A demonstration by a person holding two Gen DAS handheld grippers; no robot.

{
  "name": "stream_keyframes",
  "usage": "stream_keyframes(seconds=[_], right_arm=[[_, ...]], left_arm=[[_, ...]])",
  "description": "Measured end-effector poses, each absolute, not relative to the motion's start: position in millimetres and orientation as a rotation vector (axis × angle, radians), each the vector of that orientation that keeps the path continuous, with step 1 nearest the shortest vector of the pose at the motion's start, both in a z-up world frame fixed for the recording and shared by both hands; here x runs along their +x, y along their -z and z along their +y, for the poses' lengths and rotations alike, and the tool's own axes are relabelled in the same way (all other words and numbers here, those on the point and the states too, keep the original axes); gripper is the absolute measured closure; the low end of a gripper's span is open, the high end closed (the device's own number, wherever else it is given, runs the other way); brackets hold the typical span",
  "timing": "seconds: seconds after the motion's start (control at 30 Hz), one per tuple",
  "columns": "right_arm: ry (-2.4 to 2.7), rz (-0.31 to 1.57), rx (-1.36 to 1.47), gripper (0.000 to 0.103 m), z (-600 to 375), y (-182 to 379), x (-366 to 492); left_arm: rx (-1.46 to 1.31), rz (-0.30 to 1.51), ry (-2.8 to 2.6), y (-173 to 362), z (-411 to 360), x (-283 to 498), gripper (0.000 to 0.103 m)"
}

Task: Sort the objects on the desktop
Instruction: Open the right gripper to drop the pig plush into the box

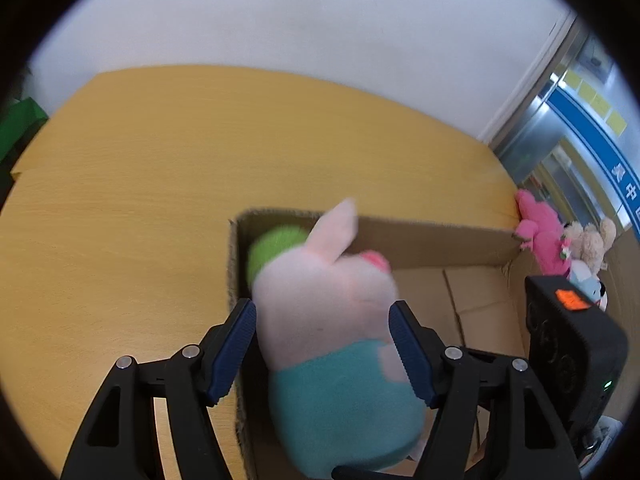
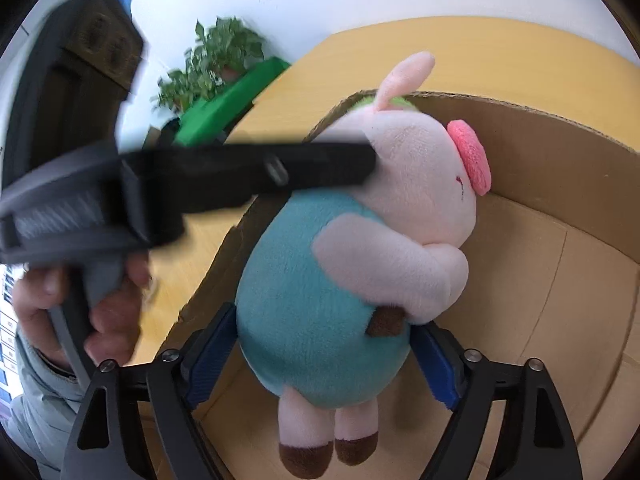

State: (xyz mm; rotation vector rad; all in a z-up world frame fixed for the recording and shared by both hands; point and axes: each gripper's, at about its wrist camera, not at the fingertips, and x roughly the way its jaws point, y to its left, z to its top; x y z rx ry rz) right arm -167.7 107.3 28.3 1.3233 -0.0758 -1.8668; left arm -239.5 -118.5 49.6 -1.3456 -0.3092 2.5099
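A plush pig (image 1: pixel 332 320) (image 2: pixel 320 320) with a pink head and a teal body hangs over the open cardboard box (image 1: pixel 420 240) (image 2: pixel 560 168). My left gripper (image 1: pixel 323 306) is shut on it, the blue pads pressing both sides of its upper body. In the right wrist view one left finger (image 2: pixel 320 164) crosses the pig's neck. My right gripper (image 2: pixel 325 320) stands open around the pig's teal belly, its pads just off the fabric. A green plush thing (image 1: pixel 272 248) lies in the box's far left corner, mostly hidden by the pig.
The box sits on a yellow wooden table (image 1: pixel 140 200). A pink plush (image 1: pixel 540 236) and a beige bear (image 1: pixel 592 240) lie at the box's far right corner. A green box (image 2: pixel 232 96) and a potted plant (image 2: pixel 216 56) stand beyond the table. A person's hand (image 2: pixel 108 312) holds the left gripper's handle.
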Motion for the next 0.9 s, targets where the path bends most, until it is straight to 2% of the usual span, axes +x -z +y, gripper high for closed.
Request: stream_keyframes(seconds=[0.13, 0.4, 0.47, 0.57, 0.77, 0.9], right_arm=[[1.903, -0.021, 1.250, 0.000, 109, -60, -147], [2.106, 0.005, 1.063, 0.000, 138, -137, -85], [2.198, 0.028, 1.023, 0.000, 164, -150, -57], [2.341, 0.014, 0.970, 0.000, 187, -170, -21], [2.579, 0.016, 0.921, 0.000, 231, -190, 10], [2.655, 0.009, 0.911, 0.000, 284, -192, 39]], left_arm=[[-1.235, -0.364, -2.590, -85, -137, -217, 0.034], [-1.001, -0.240, -2.786, -143, -150, -134, 0.031], [-0.938, -0.176, -2.842, -152, -144, -108, 0.025], [-0.821, -0.095, -2.917, -164, -137, -67, 0.024], [-0.642, -0.106, -2.976, -170, -111, -16, 0.024], [-0.642, -0.117, -2.949, -169, -87, 2, 0.024]])
